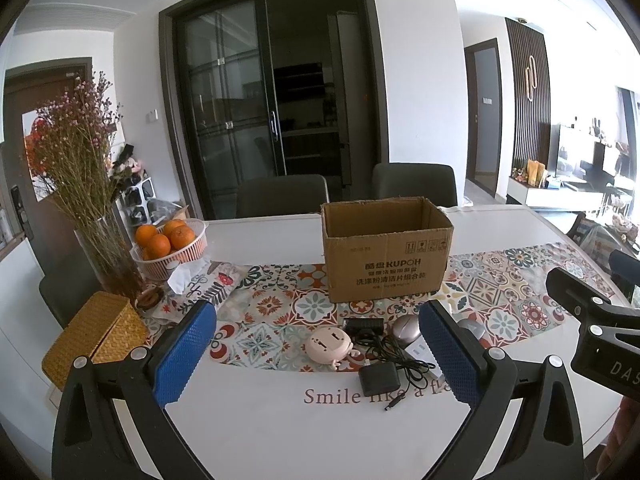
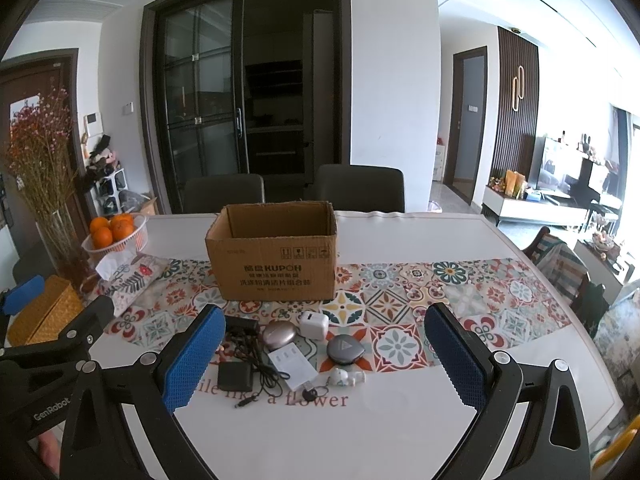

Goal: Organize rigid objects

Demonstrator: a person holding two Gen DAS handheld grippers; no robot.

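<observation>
Both grippers hover above the near edge of the white bench [image 2: 420, 236], each with its blue-padded jaws spread wide and holding nothing. The left gripper [image 1: 320, 354] faces a cluster of small items, and the right gripper [image 2: 324, 360] looks down on the same cluster from slightly further right. An open cardboard box [image 2: 276, 268] stands upright on the patterned runner [image 2: 440, 304] at the middle of the bench, on the far side of the items. Just near the box lie a black adapter [image 2: 242, 325], a rounded silver case [image 2: 279, 335] and a white plug cube [image 2: 314, 324], close together. Nearer still sit a grey round device [image 2: 345, 350], a flat white power strip [image 2: 292, 368] and a black power brick [image 2: 235, 376] with its tangled cable [image 2: 262, 376] trailing toward the near edge. A small white figurine [image 2: 348, 378] with a key ring [image 2: 316, 393] lies right of the strip. In the left wrist view a pink round gadget [image 1: 329, 343] rests left of the cable. At the far left of the bench stand a basket of oranges [image 1: 170, 246], a glass vase of dried flowers [image 1: 102, 256], a fabric tissue cover [image 2: 128, 276] and a woven yellow box [image 1: 96, 336].
</observation>
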